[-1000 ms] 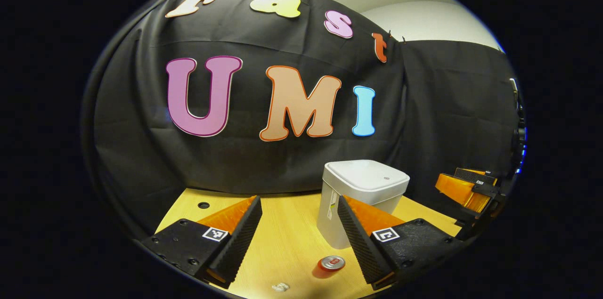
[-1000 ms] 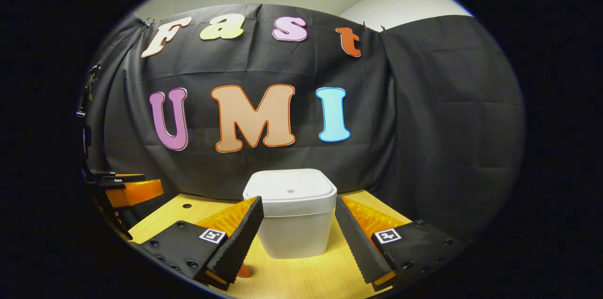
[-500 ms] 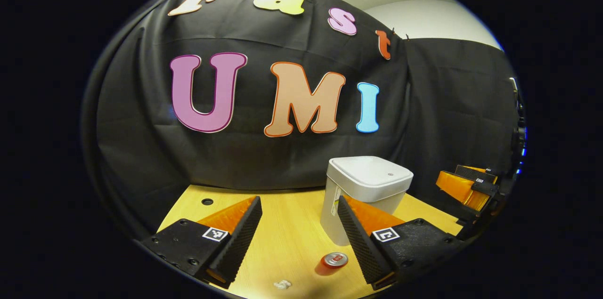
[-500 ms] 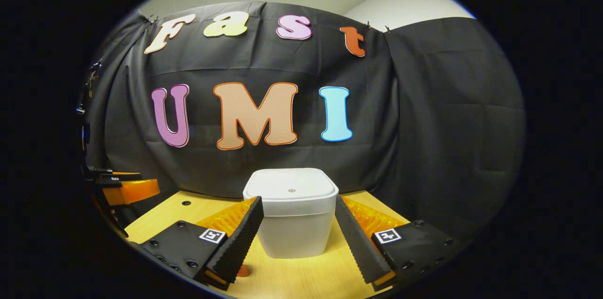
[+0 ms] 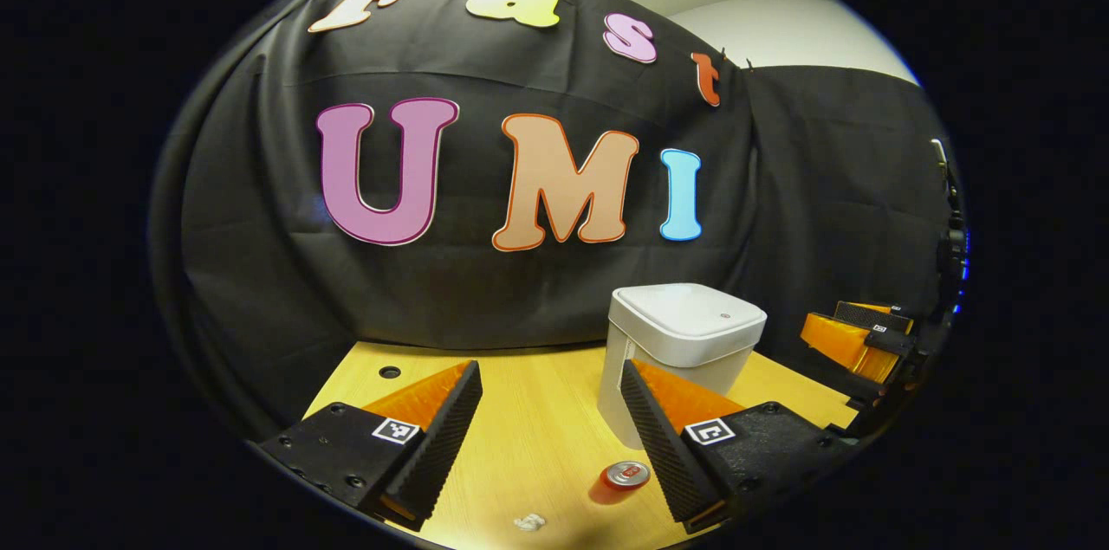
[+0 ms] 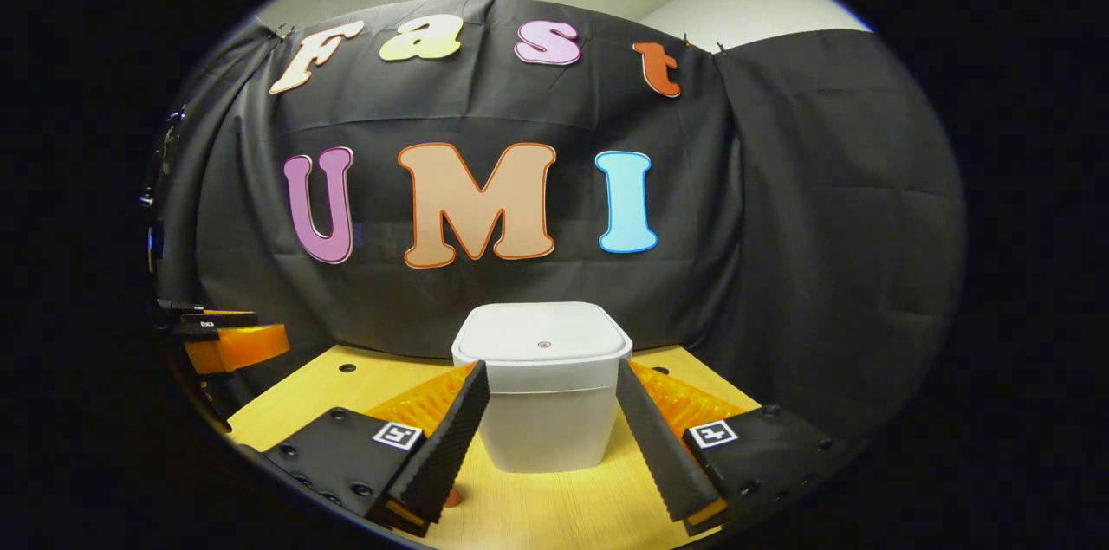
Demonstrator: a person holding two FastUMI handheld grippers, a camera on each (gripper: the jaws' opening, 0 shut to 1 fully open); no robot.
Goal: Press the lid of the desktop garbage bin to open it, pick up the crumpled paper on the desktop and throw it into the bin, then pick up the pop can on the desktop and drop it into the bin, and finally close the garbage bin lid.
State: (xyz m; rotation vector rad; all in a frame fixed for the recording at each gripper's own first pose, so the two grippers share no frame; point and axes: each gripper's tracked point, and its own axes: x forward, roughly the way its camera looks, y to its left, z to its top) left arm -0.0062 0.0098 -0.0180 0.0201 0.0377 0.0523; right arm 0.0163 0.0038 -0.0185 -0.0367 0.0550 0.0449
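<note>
While both hand-held grippers gape, the bin lid sits closed.

Bin on the table near the back cloth, lid on top, can upright before the bin, paper nearer and left of the can in the left gripper view

Wooden table, black cloth wall behind

White bin, lid white; red pop can; white crumpled paper; light wood-grain desktop.
</note>
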